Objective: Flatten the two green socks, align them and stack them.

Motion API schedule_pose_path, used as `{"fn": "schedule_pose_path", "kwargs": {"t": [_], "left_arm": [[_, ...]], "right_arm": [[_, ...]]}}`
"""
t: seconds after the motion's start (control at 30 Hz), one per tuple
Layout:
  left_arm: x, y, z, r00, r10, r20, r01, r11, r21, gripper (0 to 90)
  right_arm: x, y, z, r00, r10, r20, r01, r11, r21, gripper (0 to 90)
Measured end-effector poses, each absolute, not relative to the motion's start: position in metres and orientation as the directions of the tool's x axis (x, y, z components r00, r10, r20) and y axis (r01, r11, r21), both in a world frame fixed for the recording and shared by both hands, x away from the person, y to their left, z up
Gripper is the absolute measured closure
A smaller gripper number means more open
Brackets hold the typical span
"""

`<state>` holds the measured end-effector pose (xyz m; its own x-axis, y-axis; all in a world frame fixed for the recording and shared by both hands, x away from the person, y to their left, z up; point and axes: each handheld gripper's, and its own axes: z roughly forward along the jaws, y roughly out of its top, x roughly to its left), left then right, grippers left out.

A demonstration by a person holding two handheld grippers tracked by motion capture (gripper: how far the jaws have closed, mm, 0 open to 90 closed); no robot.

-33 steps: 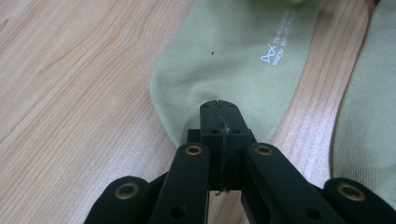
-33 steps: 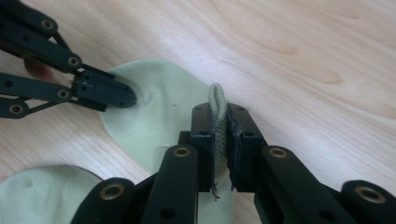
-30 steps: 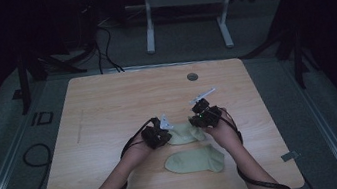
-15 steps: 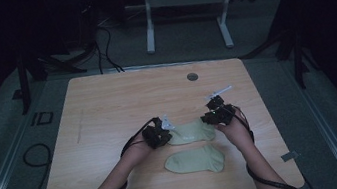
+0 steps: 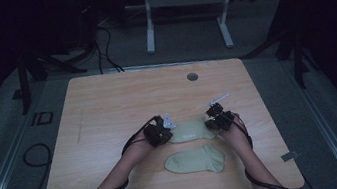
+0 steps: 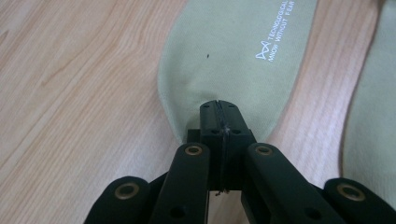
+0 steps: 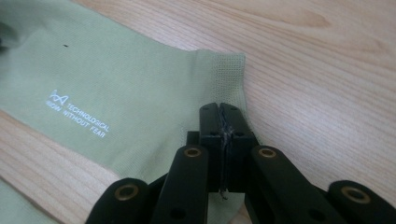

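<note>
Your left tongs [image 5: 166, 134] and right tongs [image 5: 211, 122], just closing, clamp the far sock's [image 5: 189, 130] opposite ends; second sock [image 5: 194, 161] at six o'clock.

High view: above, looking forward-down on table [image 5: 107, 103]. Gripper views: close, along jaws; both share sock [image 6: 233, 56].

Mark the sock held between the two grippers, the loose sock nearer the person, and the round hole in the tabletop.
held sock [image 5: 189, 130], high view, bare middle of the fabric.
loose sock [image 5: 194, 162], high view, centre of its body.
round hole [image 5: 192, 77], high view, middle of the opening.
</note>
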<state>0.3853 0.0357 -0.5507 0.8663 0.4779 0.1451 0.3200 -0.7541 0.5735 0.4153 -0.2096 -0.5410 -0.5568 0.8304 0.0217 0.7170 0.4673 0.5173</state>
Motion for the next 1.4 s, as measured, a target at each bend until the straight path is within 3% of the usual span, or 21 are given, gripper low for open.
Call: {"fn": "schedule_pose_path", "kwargs": {"t": [0.53, 0.77, 1.1, 1.4], "left_arm": [[0.395, 0.028, -0.547, 0.863, 0.486, 0.139, 0.342, -0.764, 0.547, 89.1], [0.383, 0.03, -0.531, 0.844, 0.516, 0.145, 0.362, -0.748, 0.557, 67.0], [0.347, 0.051, -0.508, 0.863, 0.502, 0.052, 0.382, -0.717, 0.583, 62.1], [0.312, 0.057, -0.522, 0.867, 0.499, 0.002, 0.418, -0.728, 0.544, 56.4]], "right_arm": [[0.417, -0.212, -0.54, -0.552, 0.833, 0.032, 0.728, 0.464, 0.505, 82.8], [0.412, -0.212, -0.53, -0.567, 0.821, 0.073, 0.719, 0.449, 0.53, 72.2], [0.385, -0.213, -0.514, -0.634, 0.77, 0.067, 0.668, 0.502, 0.549, 57.5], [0.341, -0.231, -0.517, -0.659, 0.748, 0.084, 0.654, 0.514, 0.555, 56.0]]}}
